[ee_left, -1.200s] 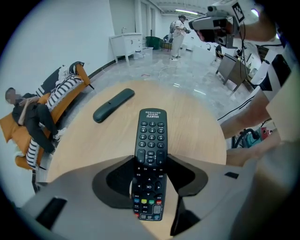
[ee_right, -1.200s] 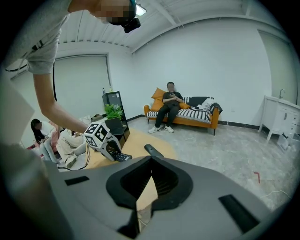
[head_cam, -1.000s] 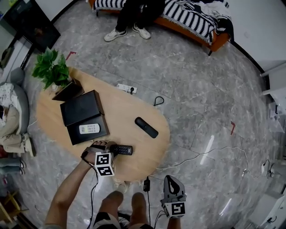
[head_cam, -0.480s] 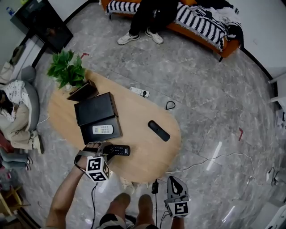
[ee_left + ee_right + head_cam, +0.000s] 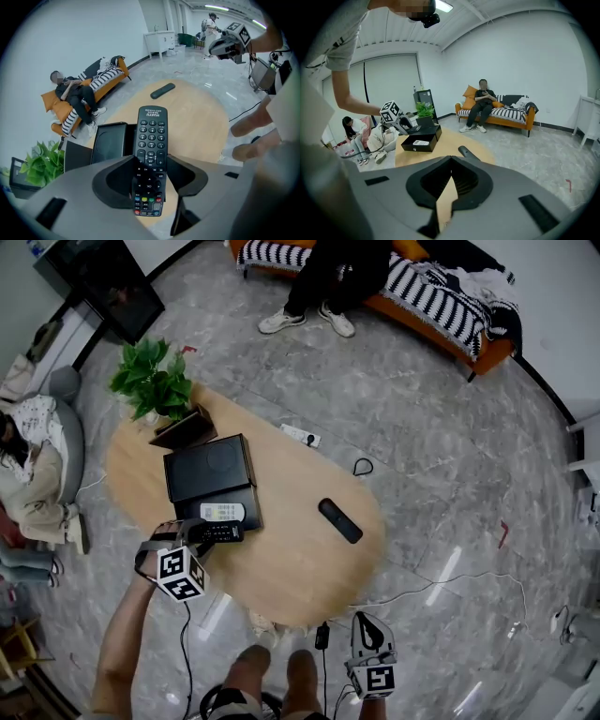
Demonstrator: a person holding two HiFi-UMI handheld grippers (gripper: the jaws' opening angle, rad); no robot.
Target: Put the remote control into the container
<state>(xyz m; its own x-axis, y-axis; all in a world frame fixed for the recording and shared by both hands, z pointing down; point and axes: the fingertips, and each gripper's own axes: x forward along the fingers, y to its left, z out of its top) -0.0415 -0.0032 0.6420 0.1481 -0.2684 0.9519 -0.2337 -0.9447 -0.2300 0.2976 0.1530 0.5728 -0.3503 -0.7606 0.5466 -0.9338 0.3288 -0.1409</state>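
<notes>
Black remote control, clamped by the left gripper with its long axis toward 3 o'clock in the head view, sits just beside the near rim of the open container at 1 o'clock; right gripper, jaws together and empty, is well apart.

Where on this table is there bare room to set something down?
Widest bare patch: the near end of the table, between the left gripper and the loose black remote. A narrower strip lies between the open container and that remote. Crowded: the end by the plant, where the container holds a white remote and the held remote is at its front.
</notes>
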